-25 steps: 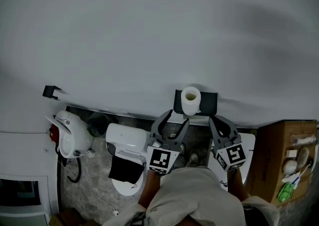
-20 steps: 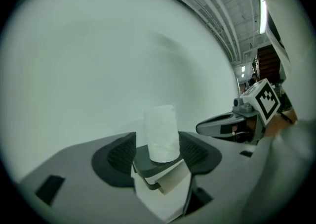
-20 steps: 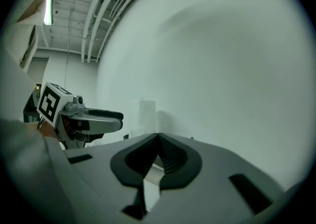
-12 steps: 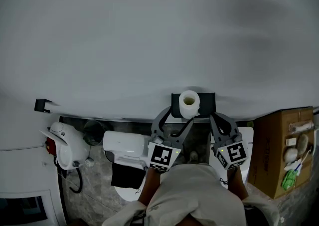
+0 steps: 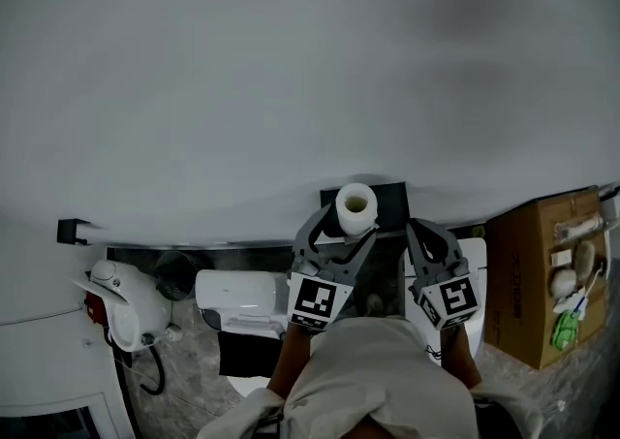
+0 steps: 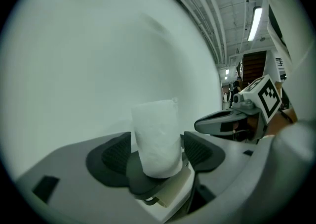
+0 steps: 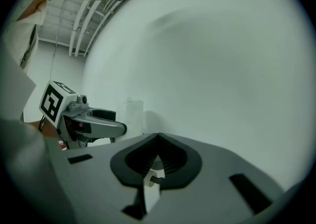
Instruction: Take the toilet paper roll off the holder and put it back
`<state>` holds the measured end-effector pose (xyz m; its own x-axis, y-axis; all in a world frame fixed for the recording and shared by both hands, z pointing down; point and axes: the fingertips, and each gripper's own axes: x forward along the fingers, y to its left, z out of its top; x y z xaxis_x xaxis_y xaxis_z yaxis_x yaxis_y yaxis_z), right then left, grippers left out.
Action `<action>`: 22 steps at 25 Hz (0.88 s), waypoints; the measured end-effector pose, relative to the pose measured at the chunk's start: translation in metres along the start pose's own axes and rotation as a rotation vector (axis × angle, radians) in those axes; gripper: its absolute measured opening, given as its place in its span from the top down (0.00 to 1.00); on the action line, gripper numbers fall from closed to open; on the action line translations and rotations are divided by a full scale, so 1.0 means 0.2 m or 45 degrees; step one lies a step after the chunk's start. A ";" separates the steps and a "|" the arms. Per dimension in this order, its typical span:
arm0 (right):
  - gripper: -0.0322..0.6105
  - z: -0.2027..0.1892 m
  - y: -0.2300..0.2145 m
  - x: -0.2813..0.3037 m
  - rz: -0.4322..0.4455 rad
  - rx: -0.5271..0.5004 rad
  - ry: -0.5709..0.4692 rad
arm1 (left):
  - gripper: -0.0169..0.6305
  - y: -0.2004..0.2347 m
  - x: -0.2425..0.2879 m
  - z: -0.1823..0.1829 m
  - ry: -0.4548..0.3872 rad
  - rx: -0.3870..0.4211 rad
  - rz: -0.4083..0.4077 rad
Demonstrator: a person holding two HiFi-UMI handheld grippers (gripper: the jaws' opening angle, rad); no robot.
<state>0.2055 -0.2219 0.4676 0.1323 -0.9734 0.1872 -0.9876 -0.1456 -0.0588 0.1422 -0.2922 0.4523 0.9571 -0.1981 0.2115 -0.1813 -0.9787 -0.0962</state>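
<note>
**While the roll sits on its holder, the left tongs gape around it**

Although the left tongs reach the toilet paper roll, they do not hold it. Their jaws have just been opening and stand wide apart, with the roll upright between the pads and no pad plainly pressing on it. The roll sits on the black holder on the white wall, at the far end of the scene and to the right of the toilet. Just right of the roll, the right tongs hover with jaws together on nothing, pointing at bare wall, near the roll but apart from it.

By my judgement the roll is not yet off its holder, so the whole task lies ahead. The left tongs must close on the roll, draw it clear, then set it back. Whether this is instead a release after the return, these views alone cannot settle.
</note>
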 end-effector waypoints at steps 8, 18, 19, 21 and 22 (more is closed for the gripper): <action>0.95 0.00 0.00 0.00 -0.019 0.000 0.004 | 0.47 0.01 0.05 -0.02 0.036 0.006 -0.014; 0.95 0.00 0.01 -0.03 -0.036 -0.005 0.010 | 0.51 0.00 0.07 -0.04 0.051 0.031 -0.015; 0.95 0.00 0.01 -0.04 -0.038 -0.006 0.015 | 0.51 0.00 0.07 -0.04 0.050 0.029 -0.015; 0.95 -0.01 0.02 -0.05 -0.036 -0.011 0.037 | 0.52 0.00 0.06 -0.03 0.047 0.027 -0.016; 0.95 -0.01 0.02 -0.05 -0.034 -0.008 0.045 | 0.52 0.00 0.06 -0.03 0.046 0.027 -0.016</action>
<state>0.1990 -0.2122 0.4683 0.1558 -0.9623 0.2231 -0.9843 -0.1703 -0.0469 0.1522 -0.2957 0.4608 0.9504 -0.1883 0.2477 -0.1644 -0.9798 -0.1143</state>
